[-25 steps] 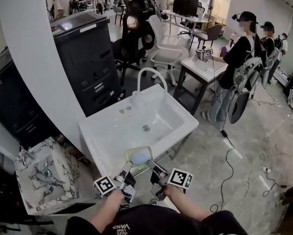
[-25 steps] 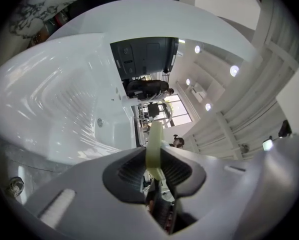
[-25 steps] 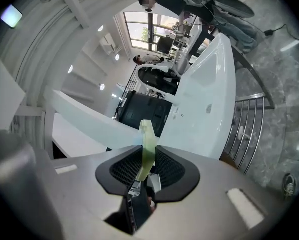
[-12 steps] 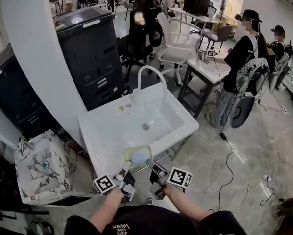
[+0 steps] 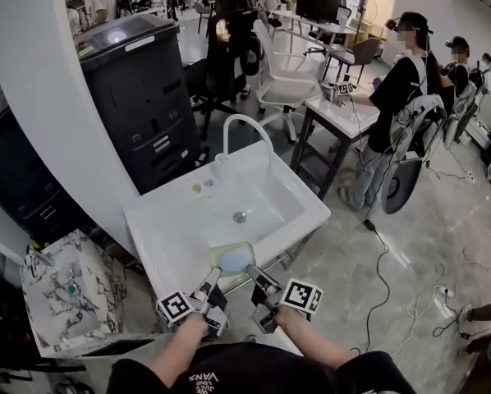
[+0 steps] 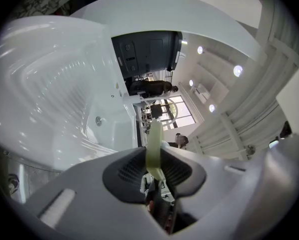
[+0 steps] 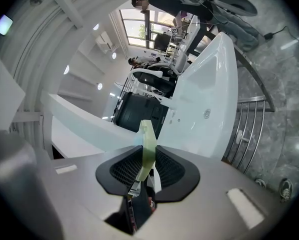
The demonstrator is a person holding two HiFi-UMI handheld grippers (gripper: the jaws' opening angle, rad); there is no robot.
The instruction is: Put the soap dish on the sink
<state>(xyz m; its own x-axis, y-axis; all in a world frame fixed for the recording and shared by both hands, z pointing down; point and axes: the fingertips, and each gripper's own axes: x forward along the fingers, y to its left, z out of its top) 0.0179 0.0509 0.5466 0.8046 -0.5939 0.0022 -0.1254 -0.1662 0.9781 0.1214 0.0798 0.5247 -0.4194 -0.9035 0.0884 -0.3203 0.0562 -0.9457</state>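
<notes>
While both of our grippers have hold of the soap dish [image 5: 233,259], we count the task as only partly done. The dish is in hand and at the sink [image 5: 167,220], but we judge it not yet set down, since both pairs of jaws are clamped on it. It hangs between the two grippers, just ahead of their tips and over the sink's near rim. Whether its underside touches that rim we cannot tell from the head view.

Our left gripper [image 5: 214,276] pinches the dish's left edge. In the left gripper view the pale green rim stands edge-on between the ribbed black pads, which press it from both sides, so the jaws are only a rim's thickness apart. Our right gripper [image 5: 252,274] does the same on the right edge, with the same thin green strip caught between its pads. Both grippers point about level and converge on the dish.

Beyond the dish from the tips lie the basin and its drain [image 5: 240,217]. Farther beyond, the curved faucet [image 5: 247,130] stands at the far rim.

As we read it, three steps are left: bring the dish over a flat stretch of the sink's ledge, lower it until it rests there, then open both pairs of jaws and draw back. The broad ledge out to the left of our left gripper looks the roomiest spot.
</notes>
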